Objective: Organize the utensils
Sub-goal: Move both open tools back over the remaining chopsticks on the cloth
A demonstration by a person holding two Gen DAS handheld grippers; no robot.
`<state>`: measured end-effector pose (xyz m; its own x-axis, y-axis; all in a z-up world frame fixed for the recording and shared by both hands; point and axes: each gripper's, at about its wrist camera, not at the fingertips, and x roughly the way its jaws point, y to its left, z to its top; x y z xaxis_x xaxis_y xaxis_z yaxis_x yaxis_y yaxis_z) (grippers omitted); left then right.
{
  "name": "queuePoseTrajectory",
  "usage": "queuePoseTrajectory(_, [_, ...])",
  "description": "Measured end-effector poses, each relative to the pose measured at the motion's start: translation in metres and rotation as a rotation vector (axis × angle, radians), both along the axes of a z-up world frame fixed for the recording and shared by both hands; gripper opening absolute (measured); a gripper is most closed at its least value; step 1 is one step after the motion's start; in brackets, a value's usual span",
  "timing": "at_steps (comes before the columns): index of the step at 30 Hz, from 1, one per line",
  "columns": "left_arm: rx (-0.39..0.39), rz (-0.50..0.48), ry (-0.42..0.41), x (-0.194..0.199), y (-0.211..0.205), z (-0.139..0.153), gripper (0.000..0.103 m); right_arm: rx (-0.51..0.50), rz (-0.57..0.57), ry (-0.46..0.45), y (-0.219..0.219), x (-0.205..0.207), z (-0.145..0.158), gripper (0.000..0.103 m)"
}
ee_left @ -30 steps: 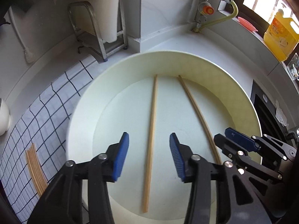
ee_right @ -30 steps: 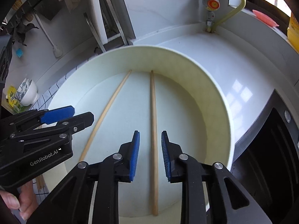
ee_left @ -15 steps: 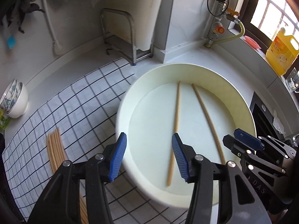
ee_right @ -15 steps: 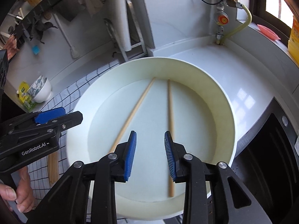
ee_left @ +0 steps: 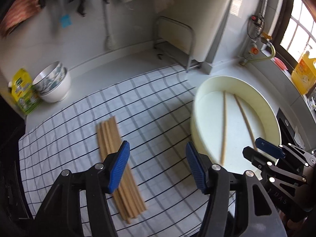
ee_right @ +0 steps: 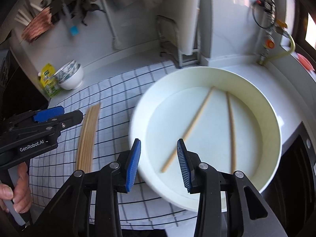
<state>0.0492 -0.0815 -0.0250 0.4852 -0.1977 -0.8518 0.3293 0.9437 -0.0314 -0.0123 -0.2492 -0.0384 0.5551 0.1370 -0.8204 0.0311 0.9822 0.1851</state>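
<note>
Two loose chopsticks (ee_right: 209, 126) lie flat on the floor of a wide cream basin (ee_right: 275, 118), splayed apart toward the near side and closer together at the far wall; in the left wrist view the same pair sits at the right of the frame inside the basin (ee_left: 197, 106). A bundle of chopsticks (ee_left: 118, 165) is laid side by side on a white cloth with a dark grid (ee_left: 150, 106), to the left of the basin and well apart from it. The left gripper (ee_left: 157, 166) hangs above the cloth between the bundle and the basin, and its jaws, which have just been opening, are spread with nothing between them. The right gripper (ee_right: 159, 164) hangs over the near left rim of the basin, its jaws likewise just opened wider and empty, the basin's rim showing through the gap. Neither tool carries a stick, so the step in hand looks like a regrouping between picks, with two sticks left to gather. The next move likely calls for lowering one set of jaws into the basin, lining the pads across a single thin stick lying flat on the bottom, and pinching it cleanly. Stacked bowls (ee_left: 55, 86) and a yellow packet (ee_left: 23, 92) stand at the upper left on the worktop (ee_left: 122, 63)
</note>
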Motion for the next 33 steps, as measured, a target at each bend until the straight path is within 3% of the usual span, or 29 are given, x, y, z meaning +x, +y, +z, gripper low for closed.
queuePoseTrajectory(10, [0.019, 0.15, 0.03, -0.006, 0.097, -0.019, 0.063, -0.02, 0.137, -0.013, 0.08, 0.015, 0.002, 0.043])
queuePoseTrajectory(19, [0.034, 0.265, 0.078, -0.005, 0.156, -0.057, 0.064, -0.037, 0.206, 0.073, 0.133, 0.027, -0.043, 0.045])
queuePoseTrajectory(33, [0.003, 0.23, 0.164, -0.005, 0.164, -0.109, 0.069, -0.074, 0.17, 0.158, 0.158, 0.049, -0.108, 0.048])
